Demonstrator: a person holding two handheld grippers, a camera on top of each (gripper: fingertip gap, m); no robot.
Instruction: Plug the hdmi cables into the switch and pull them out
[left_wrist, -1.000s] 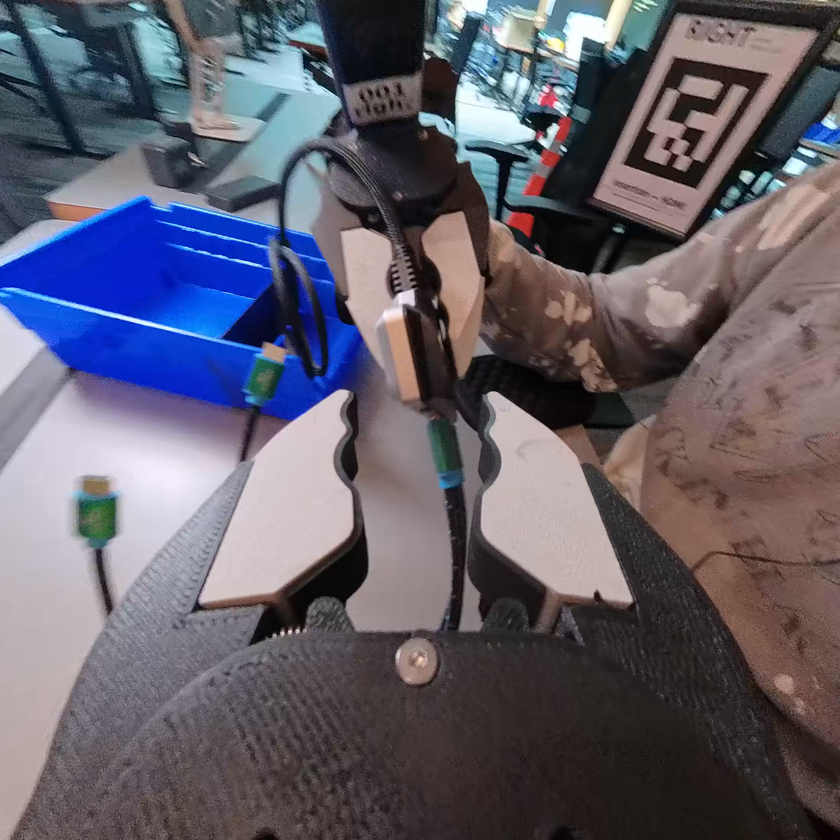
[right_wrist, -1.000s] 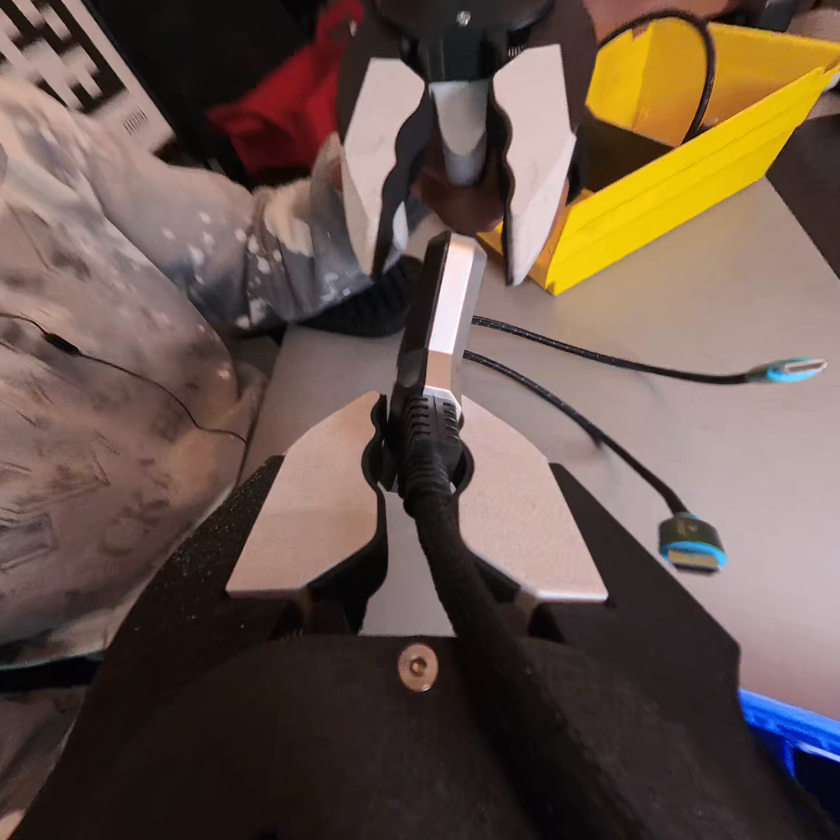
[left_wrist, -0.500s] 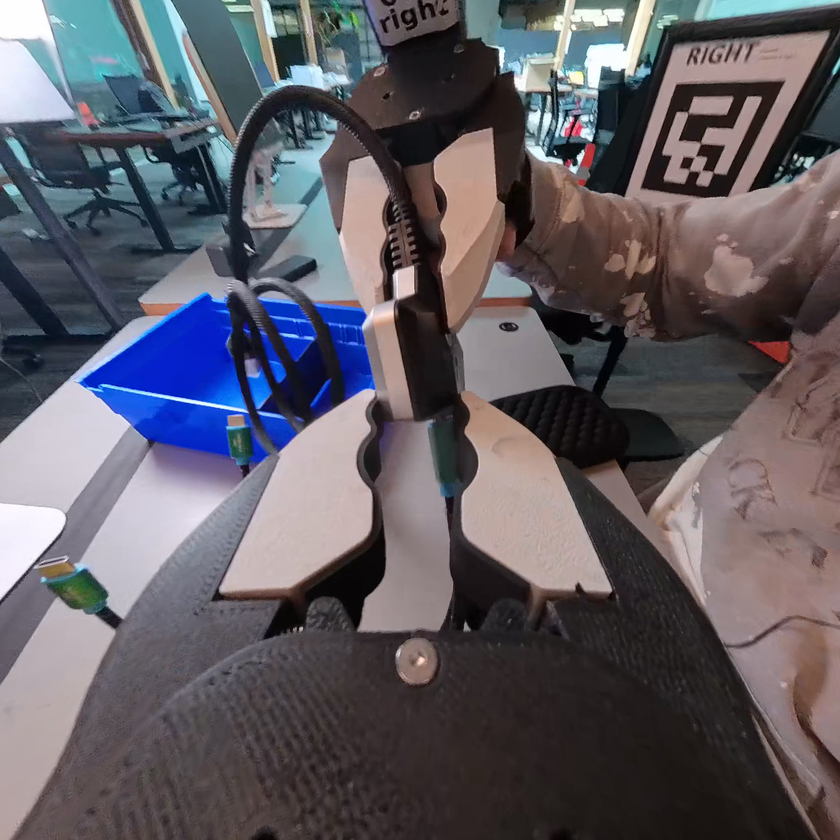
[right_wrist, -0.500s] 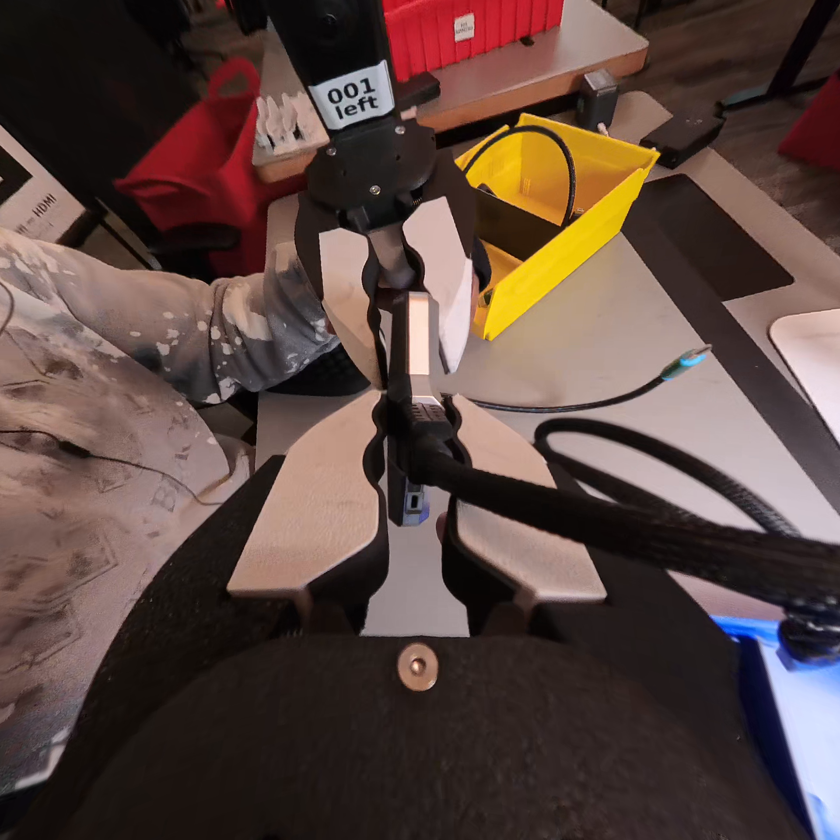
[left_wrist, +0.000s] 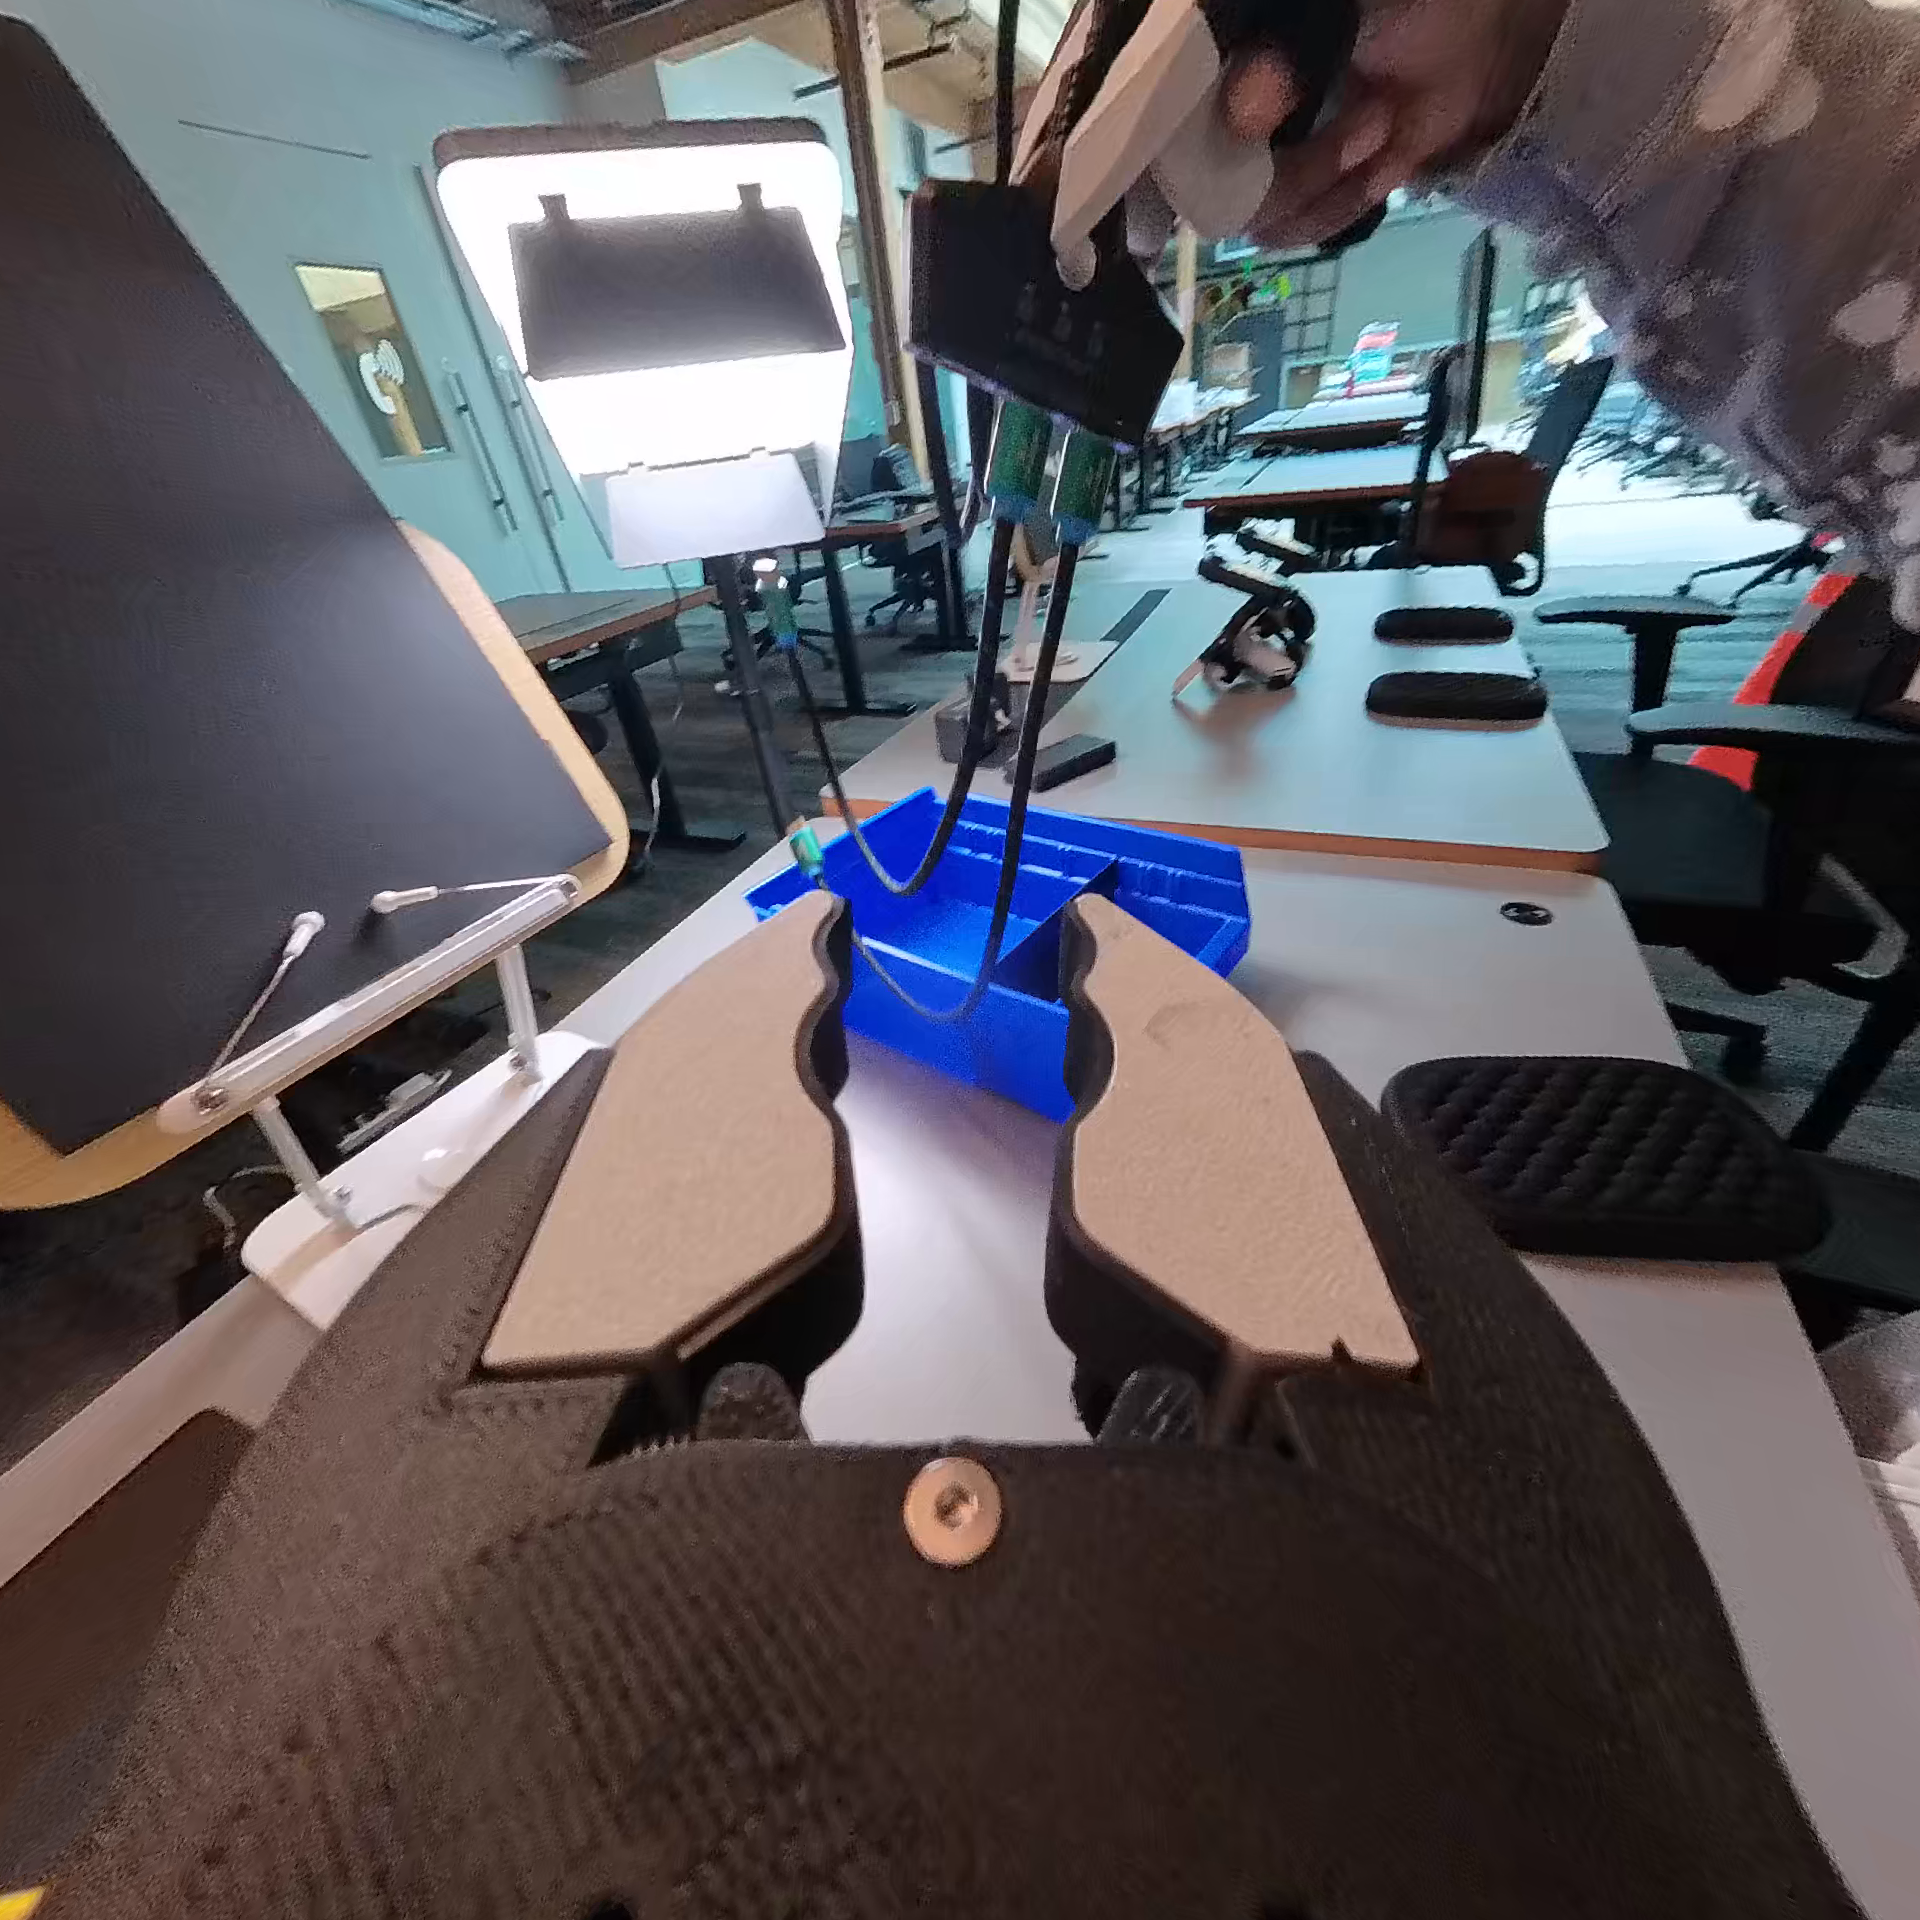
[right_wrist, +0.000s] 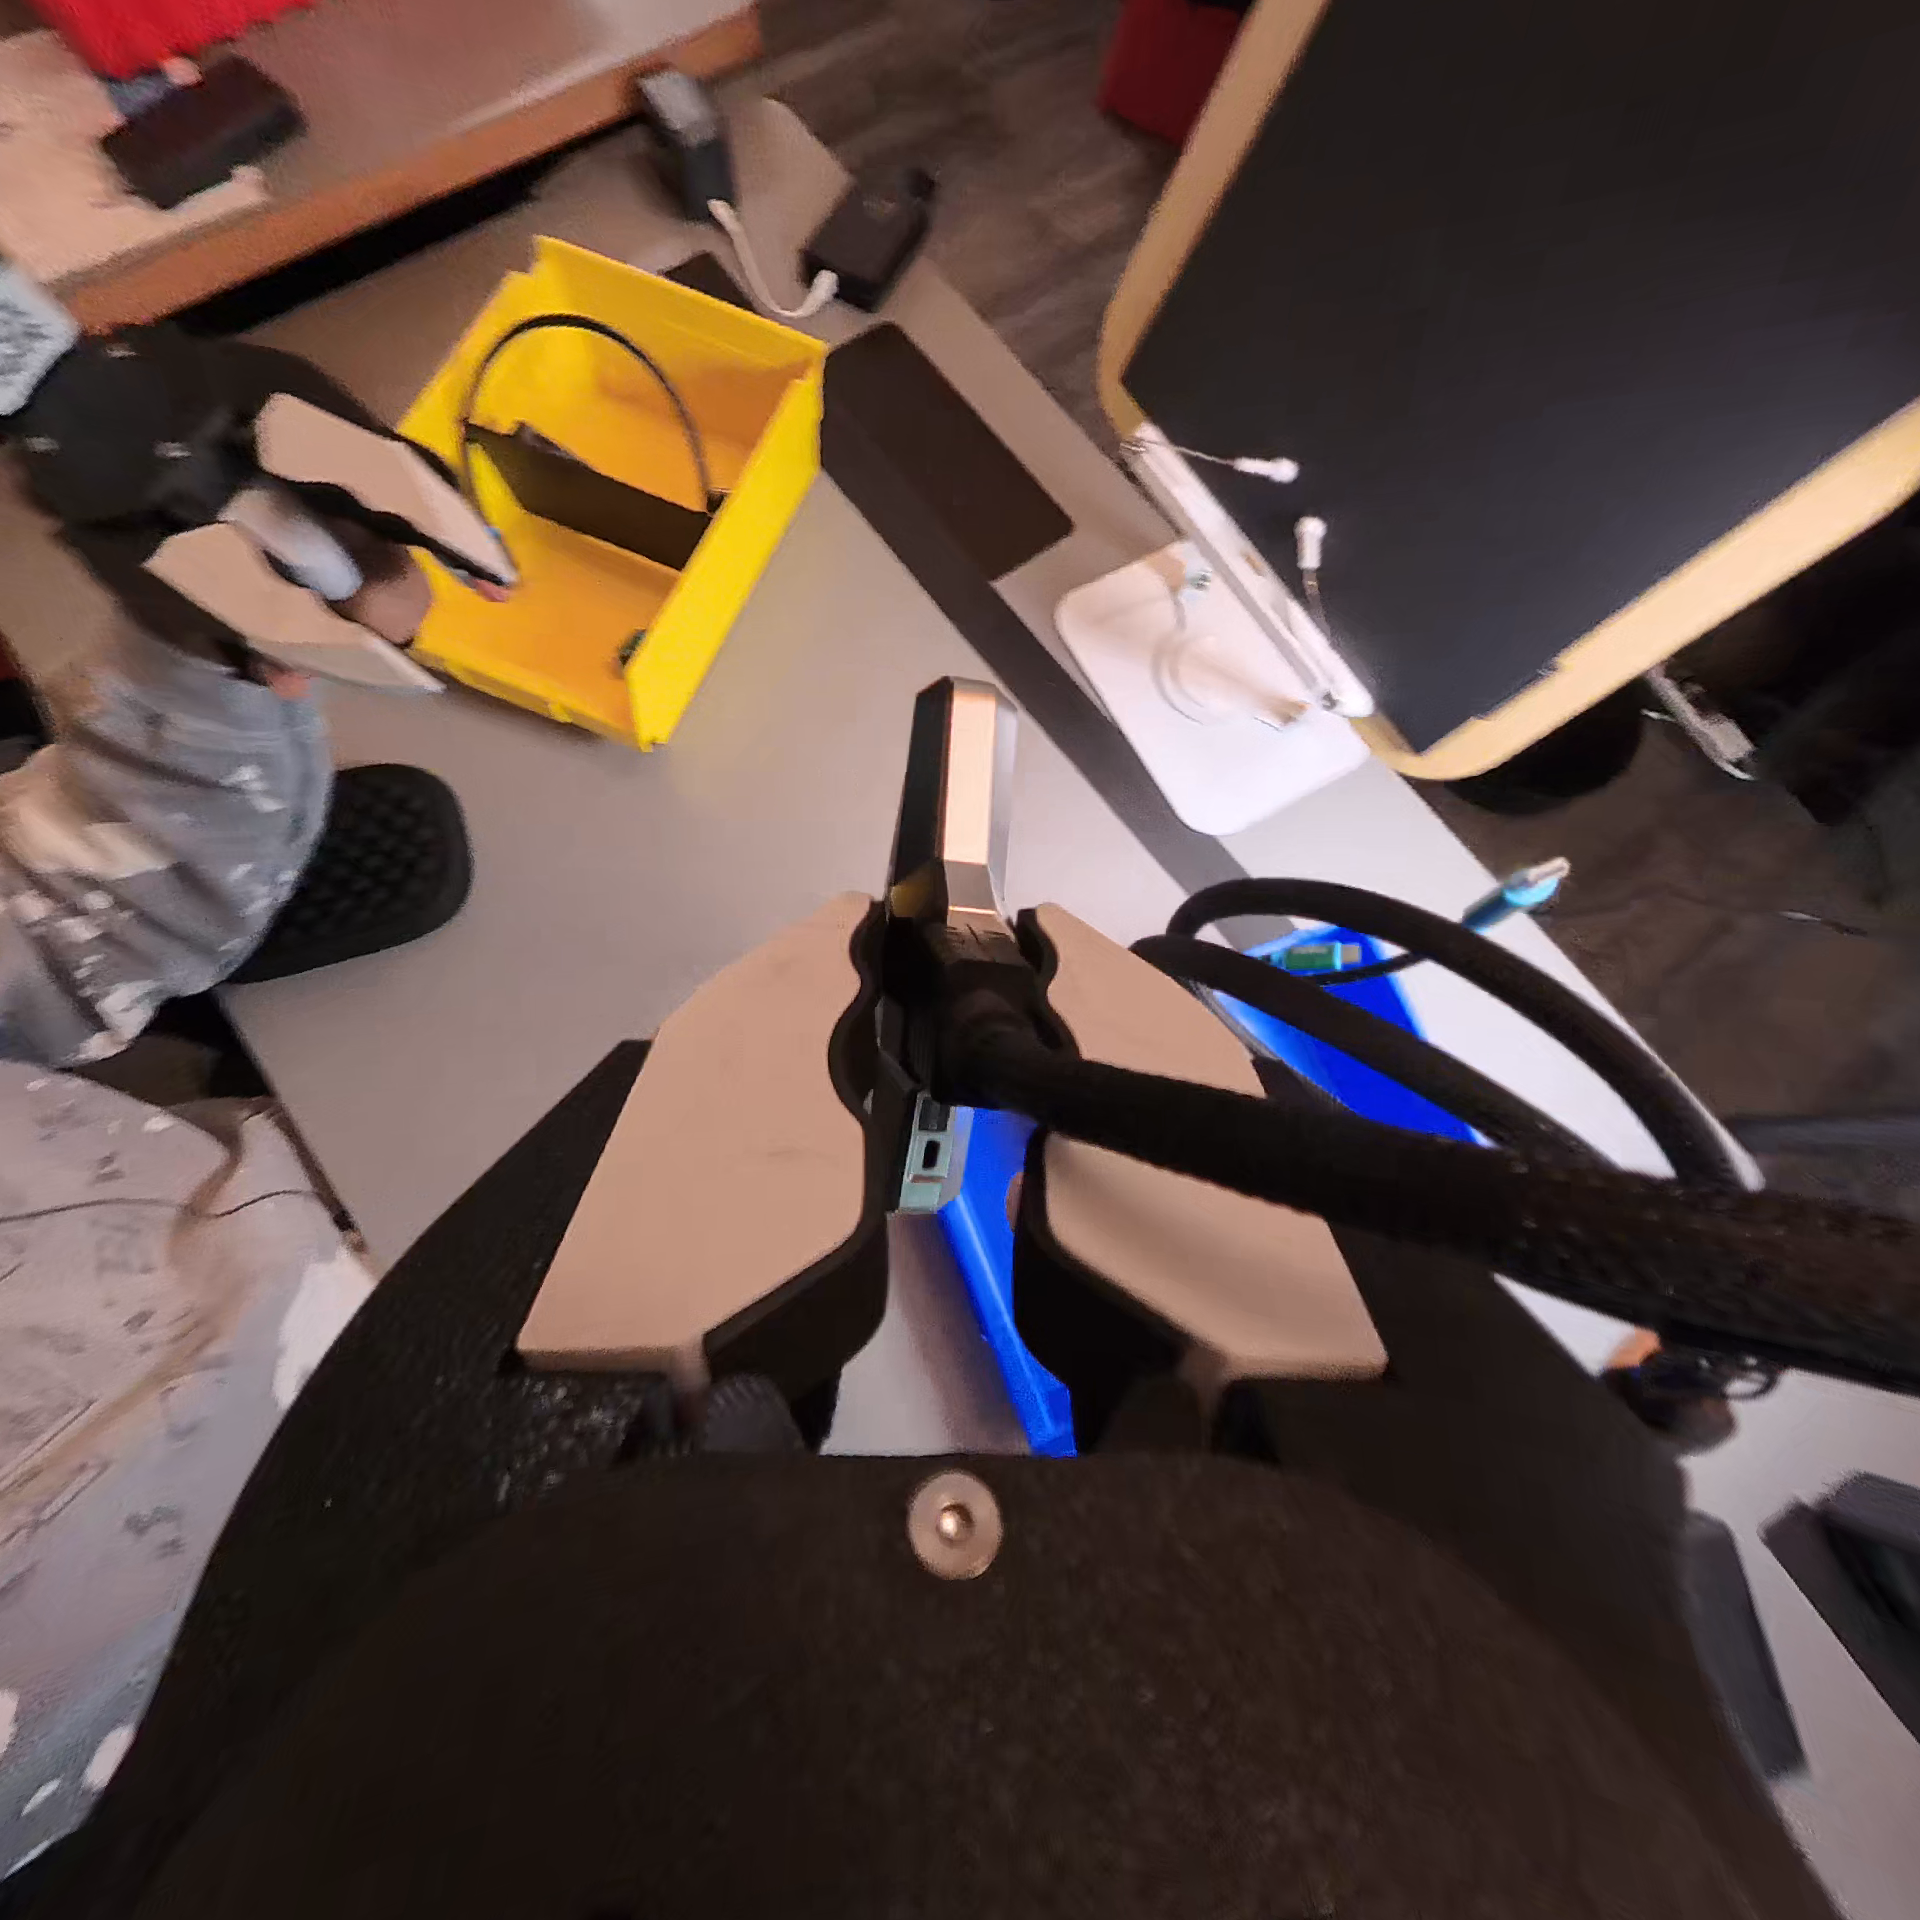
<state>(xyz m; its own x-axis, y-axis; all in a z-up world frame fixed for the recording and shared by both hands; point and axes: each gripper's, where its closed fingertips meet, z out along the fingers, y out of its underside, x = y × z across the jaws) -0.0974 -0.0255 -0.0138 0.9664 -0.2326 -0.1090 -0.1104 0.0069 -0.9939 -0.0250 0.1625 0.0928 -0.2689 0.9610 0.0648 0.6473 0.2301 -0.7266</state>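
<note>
My right gripper (right_wrist: 951, 925) is shut on the flat black and silver switch (right_wrist: 954, 779), next to its thick black braided cable (right_wrist: 1351, 1143). In the left wrist view the switch (left_wrist: 1029, 312) hangs high at the top, with two green HDMI plugs (left_wrist: 1049, 468) in its lower edge. Their thin black cables (left_wrist: 997, 790) droop to the blue bin (left_wrist: 1174, 894). A loose green plug (left_wrist: 805, 852) dangles by the bin's left corner. My left gripper (left_wrist: 951, 925) is open and empty, low over the table. It also shows far left in the right wrist view (right_wrist: 343, 551).
A yellow bin (right_wrist: 717, 613) holding a cable stands beyond the left gripper. A black board on a white stand (left_wrist: 208, 623) is at the table's edge. A black armrest pad (left_wrist: 1600, 1153) lies to the right. A blue-tipped plug (right_wrist: 1517, 888) lies near the blue bin (right_wrist: 1340, 1039).
My left gripper has let go of the green plug, opened and drawn away. My right gripper has lifted the switch well above it, with two cables hanging from it.
</note>
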